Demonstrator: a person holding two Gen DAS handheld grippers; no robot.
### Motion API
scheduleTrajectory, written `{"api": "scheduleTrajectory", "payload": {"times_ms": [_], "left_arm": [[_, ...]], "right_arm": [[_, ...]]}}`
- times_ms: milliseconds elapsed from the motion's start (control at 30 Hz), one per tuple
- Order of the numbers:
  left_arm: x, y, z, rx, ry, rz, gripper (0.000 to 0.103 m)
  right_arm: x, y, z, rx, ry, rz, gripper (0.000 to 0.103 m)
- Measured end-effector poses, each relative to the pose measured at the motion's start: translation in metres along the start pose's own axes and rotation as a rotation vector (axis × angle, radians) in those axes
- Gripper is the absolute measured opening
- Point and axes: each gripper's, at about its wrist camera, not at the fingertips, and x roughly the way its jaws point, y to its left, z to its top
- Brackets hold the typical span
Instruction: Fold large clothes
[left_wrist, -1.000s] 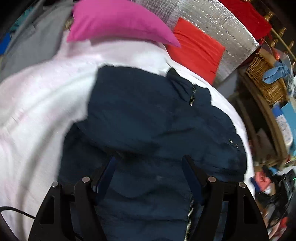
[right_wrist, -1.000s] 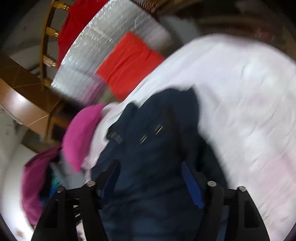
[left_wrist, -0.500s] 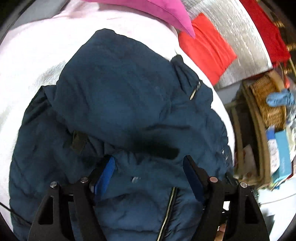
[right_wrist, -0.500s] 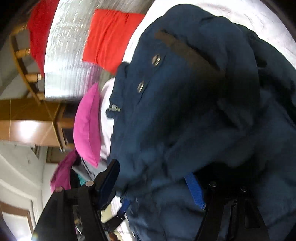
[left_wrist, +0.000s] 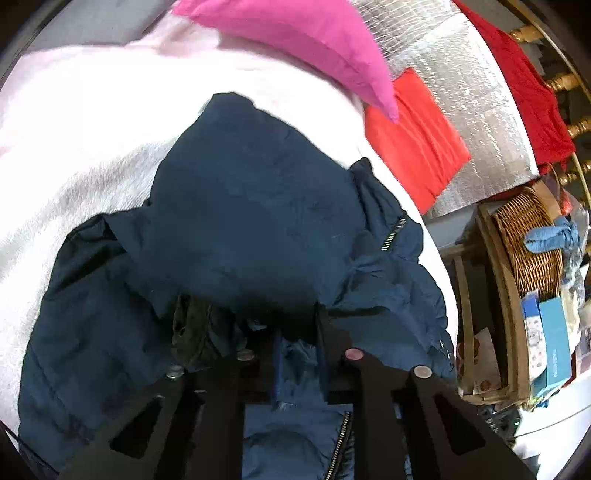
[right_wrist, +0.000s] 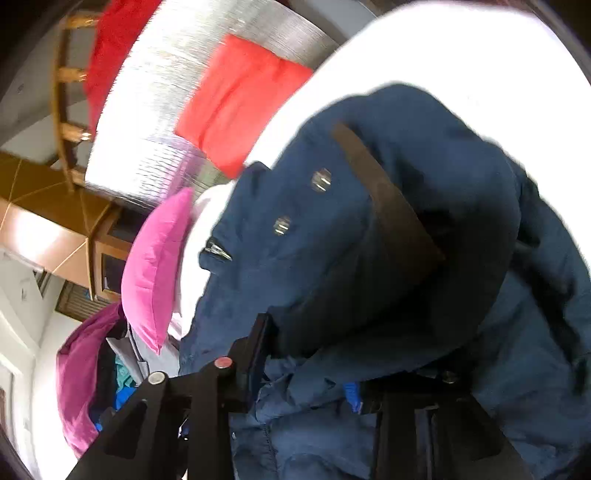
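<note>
A dark navy padded jacket (left_wrist: 251, 206) lies bunched on a white bed cover (left_wrist: 74, 122), its hood spread toward the pillows. My left gripper (left_wrist: 291, 332) is shut on a fold of the jacket at the hood's base. In the right wrist view the jacket (right_wrist: 406, 229) fills the frame, with metal snaps and a dark strap showing. My right gripper (right_wrist: 310, 365) has jacket fabric bunched between its fingers; its right finger is mostly hidden under the cloth.
A pink pillow (left_wrist: 303, 48) and a red cushion (left_wrist: 413, 140) lie at the bed's head against a silver quilted panel (left_wrist: 461, 92). A wicker basket (left_wrist: 532, 240) and shelves with boxes stand to the right. A magenta cloth pile (right_wrist: 81, 376) lies left.
My left gripper went from open above the jacket to shut on a fold near the hood. My right gripper moved into the jacket and its fingers narrowed around the fabric.
</note>
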Motion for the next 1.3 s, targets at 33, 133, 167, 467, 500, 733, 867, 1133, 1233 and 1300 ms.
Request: {"api": "scheduleTrajectory", "payload": {"times_ms": [33, 133, 167, 467, 500, 733, 867, 1133, 1233, 1300], "left_arm": [[-0.006, -0.005, -0.001, 0.017, -0.008, -0.008, 0.015], [-0.015, -0.014, -0.008, 0.076, -0.009, 0.018, 0.015], [-0.015, -0.013, -0.010, 0.089, 0.007, 0.039, 0.015], [0.004, 0.001, -0.013, 0.094, 0.163, 0.111, 0.031], [0.002, 0.003, -0.013, 0.078, 0.179, 0.093, 0.037], [-0.039, 0.001, -0.021, 0.135, 0.195, 0.055, 0.048], [-0.070, -0.001, -0.017, 0.183, 0.117, 0.025, 0.048], [-0.062, 0.003, 0.006, 0.177, -0.073, 0.111, 0.059], [-0.037, 0.018, 0.017, 0.138, -0.048, 0.188, 0.059], [-0.020, 0.030, 0.020, 0.111, 0.018, 0.262, 0.059]], "right_arm": [[-0.006, 0.008, 0.001, -0.020, -0.028, 0.016, 0.037], [-0.021, 0.019, 0.004, -0.070, -0.072, 0.022, 0.037], [-0.021, 0.017, 0.004, -0.072, -0.069, 0.012, 0.037], [-0.003, -0.015, 0.007, 0.068, 0.105, -0.047, 0.059], [-0.008, -0.015, 0.009, 0.071, 0.121, -0.040, 0.066], [-0.057, -0.021, 0.014, -0.043, 0.183, -0.050, 0.068], [-0.085, -0.016, 0.017, -0.109, 0.141, 0.007, 0.062], [-0.067, 0.024, 0.012, -0.224, -0.019, 0.022, 0.060], [-0.044, 0.025, 0.012, -0.245, -0.030, -0.047, 0.054], [-0.028, 0.016, 0.013, -0.242, -0.013, -0.110, 0.051]]}}
